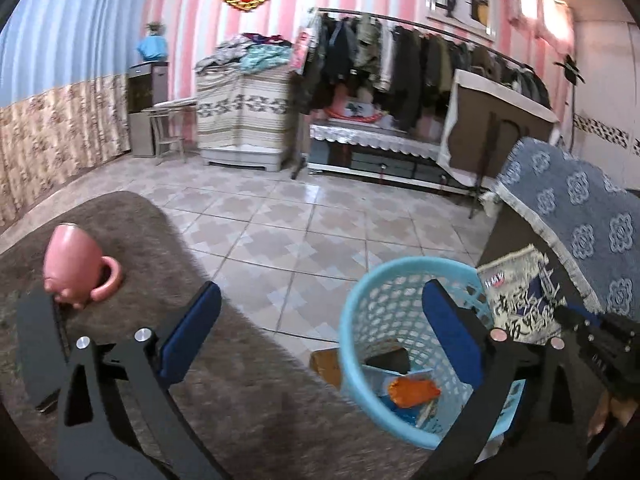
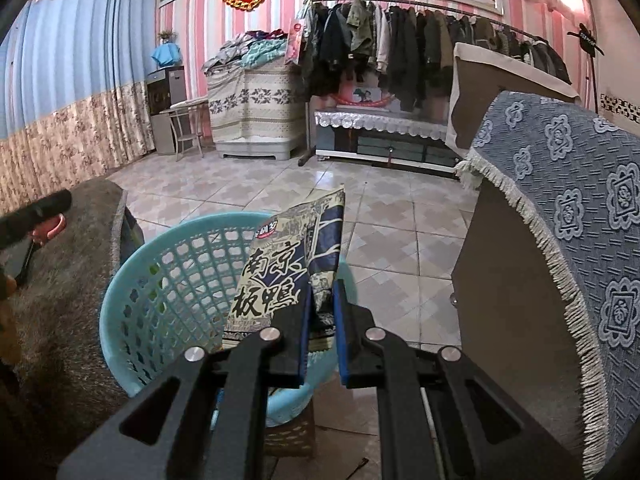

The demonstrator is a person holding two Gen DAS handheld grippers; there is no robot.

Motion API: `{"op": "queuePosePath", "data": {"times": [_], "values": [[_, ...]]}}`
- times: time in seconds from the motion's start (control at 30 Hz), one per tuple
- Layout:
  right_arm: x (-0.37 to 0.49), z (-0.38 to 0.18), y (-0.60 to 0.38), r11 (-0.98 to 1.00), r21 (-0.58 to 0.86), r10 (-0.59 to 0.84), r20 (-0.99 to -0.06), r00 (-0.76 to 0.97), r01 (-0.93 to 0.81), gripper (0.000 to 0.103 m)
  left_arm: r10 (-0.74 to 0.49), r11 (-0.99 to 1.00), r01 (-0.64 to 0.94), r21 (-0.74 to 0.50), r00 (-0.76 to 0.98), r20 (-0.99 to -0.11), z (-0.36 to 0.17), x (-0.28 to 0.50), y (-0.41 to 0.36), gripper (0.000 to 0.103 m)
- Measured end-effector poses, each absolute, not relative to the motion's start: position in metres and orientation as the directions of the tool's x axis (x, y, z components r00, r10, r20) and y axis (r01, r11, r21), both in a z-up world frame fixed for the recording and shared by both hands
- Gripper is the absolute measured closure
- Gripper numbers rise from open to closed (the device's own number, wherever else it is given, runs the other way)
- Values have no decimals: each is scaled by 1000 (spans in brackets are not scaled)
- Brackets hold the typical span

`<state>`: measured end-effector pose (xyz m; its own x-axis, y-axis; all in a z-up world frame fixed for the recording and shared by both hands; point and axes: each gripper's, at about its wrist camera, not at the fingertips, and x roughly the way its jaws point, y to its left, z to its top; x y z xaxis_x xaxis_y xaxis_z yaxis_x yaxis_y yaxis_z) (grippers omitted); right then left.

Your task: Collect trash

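Room: pink-striped walls, a full clothes rack (image 2: 420, 36), tiled floor.
Table: brown cloth-covered top (image 1: 120, 280) beside the basket, a pink mug (image 1: 76, 268) lying on its side on it.
Basket: pale blue plastic trash basket (image 2: 168, 280) on the floor, an orange wrapper (image 1: 414, 392) inside.
Right gripper (image 2: 322, 284): jaws pinching a printed snack bag (image 2: 288, 264), held upright over the basket's rim.
Left gripper (image 1: 320, 300): jaws spread wide, nothing between them, above the gap between table and basket.

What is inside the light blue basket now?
Inside the light blue basket lie an orange wrapper, a dark flat piece and some bluish scraps. The left gripper's finger covers part of the bottom.
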<state>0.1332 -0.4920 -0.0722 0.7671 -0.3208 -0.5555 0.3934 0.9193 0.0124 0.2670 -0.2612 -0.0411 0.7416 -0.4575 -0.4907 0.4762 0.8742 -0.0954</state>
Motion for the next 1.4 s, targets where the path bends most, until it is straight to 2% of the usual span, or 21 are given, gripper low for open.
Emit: {"op": "queuePosePath", "data": {"times": [0.1,0.17,0.2,0.27,0.3,0.4,0.47,0.6,0.67,0.77,0.93,1.1,1.4], "values": [[142,-74,-481,923,8,-315,-561,766,385,91,-439,887,452,-94,762,-477,-38,266,-246,6],[149,-76,-478,923,13,-311,-565,764,386,88,-428,893,442,-80,783,-451,-34,261,-237,6],[150,-77,-478,923,24,-304,-563,768,383,84,-420,897,436,-71,790,-447,-33,259,-235,5],[155,-79,-478,922,44,-296,-563,772,385,31,-404,903,427,-52,800,-445,-33,255,-229,5],[155,-79,-478,916,44,-308,-556,772,398,28,-400,905,424,-49,802,-444,-32,254,-227,5],[152,-77,-476,909,45,-324,-549,771,414,26,-379,915,401,-42,818,-434,-29,249,-213,5],[148,-73,-474,902,43,-340,-539,770,429,12,-367,922,385,-45,828,-424,-26,244,-201,5],[136,-60,-466,900,46,-351,-511,785,433,5,-374,921,386,-57,831,-411,-19,227,-180,5],[129,-52,-456,904,38,-352,-498,793,425,5,-370,924,376,-65,842,-393,-14,213,-168,5],[121,-41,-441,915,31,-340,-480,809,403,5,-364,926,372,-65,833,-416,-7,195,-151,5],[105,-31,-394,943,10,-294,-447,845,334,4,-302,950,307,-50,873,-382,2,150,-110,5],[81,-24,-352,965,39,-216,-433,875,258,4,-191,980,199,-16,907,-375,2,105,-75,5],[37,-23,-285,988,36,-120,-444,888,152,4,-119,993,113,-38,906,-406,-9,40,-37,5]]}}
